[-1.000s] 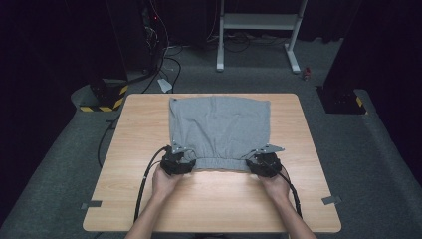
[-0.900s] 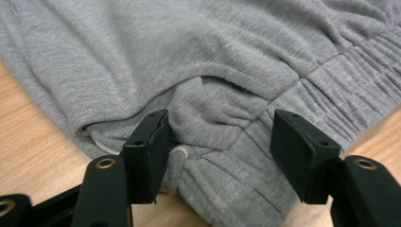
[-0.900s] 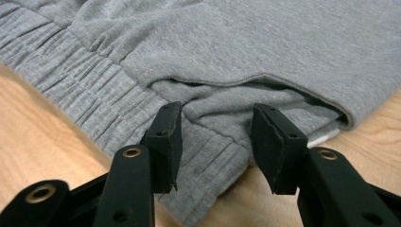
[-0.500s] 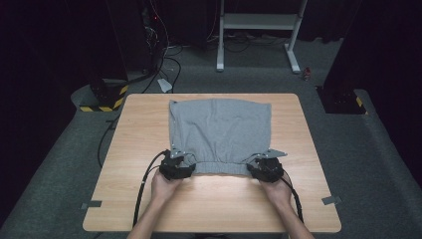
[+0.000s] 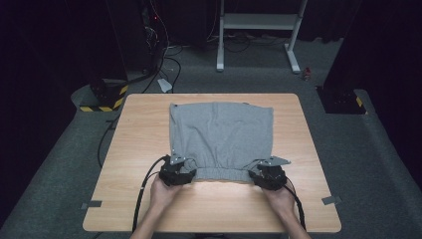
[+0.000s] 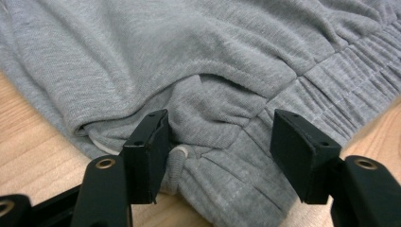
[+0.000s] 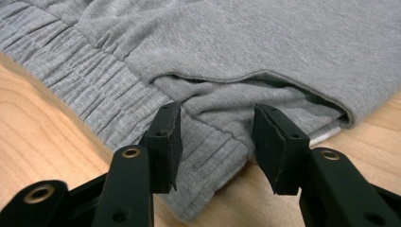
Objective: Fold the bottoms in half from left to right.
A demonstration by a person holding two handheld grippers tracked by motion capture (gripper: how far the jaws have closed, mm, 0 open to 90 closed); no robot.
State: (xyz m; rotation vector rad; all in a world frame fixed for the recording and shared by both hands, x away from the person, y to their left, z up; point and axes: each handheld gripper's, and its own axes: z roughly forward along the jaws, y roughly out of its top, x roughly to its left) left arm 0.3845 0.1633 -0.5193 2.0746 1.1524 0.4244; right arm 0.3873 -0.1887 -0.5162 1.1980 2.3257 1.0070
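A grey garment [image 5: 221,134] with an elastic waistband [image 6: 340,80] lies flat on the wooden table [image 5: 144,129], waistband toward the near edge. My left gripper [image 5: 180,168] sits at the waistband's left corner. In the left gripper view its jaws [image 6: 220,127] stand wide apart astride the bunched corner, and a white cord end [image 6: 177,158] lies by one pad. My right gripper [image 5: 266,172] is at the waistband's right corner [image 7: 208,156]. There its jaws [image 7: 217,118] also straddle the fabric with gaps showing, so it is open too. A hand holds each gripper.
Bare wood runs along the near edge and both sides of the garment. Small grey tape pieces [image 5: 92,204] [image 5: 331,200] mark the near corners. Behind the table stand a white frame [image 5: 259,25], floor cables [image 5: 164,64] and a yellow-black striped base [image 5: 102,102].
The right gripper has drawn slightly toward the near edge at the waistband corner. The left gripper and the garment look much the same.
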